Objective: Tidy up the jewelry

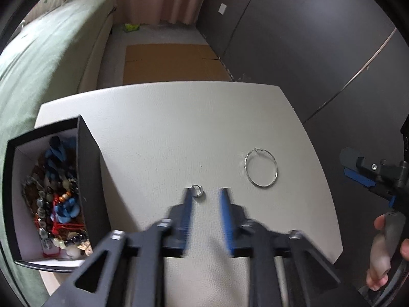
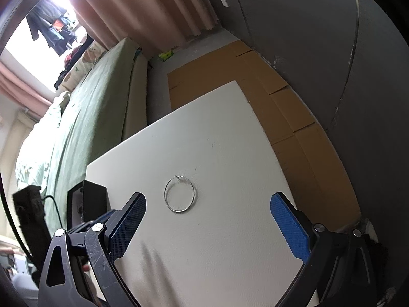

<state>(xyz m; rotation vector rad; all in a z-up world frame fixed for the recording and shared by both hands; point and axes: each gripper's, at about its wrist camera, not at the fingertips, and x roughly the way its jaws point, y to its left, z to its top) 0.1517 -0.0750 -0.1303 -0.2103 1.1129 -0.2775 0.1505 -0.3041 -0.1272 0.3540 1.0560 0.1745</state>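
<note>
Left wrist view: left claw (image 1: 206, 192) apart, small ring (image 1: 197, 191) touching its left fingertip; silver hoop (image 1: 261, 167) at 2 o'clock on the bench (image 1: 163, 128); right claw (image 2: 208, 204) apart, framing the hoop; jewelry box (image 1: 84, 168) at 9 o'clock

Both views are fisheye, with straight edges bowed and a black rim at the corners. Indoor light is soft and even on the white desk (image 1: 179, 128). In the right wrist view a window (image 2: 38, 25) at upper left is blown out to white glare, and faint shadows fall on the desk near the lens. In the left wrist view the left hand-held gripper (image 1: 205, 192) is smeared by motion blur, while the hoop (image 1: 261, 167) stays sharp.
</note>
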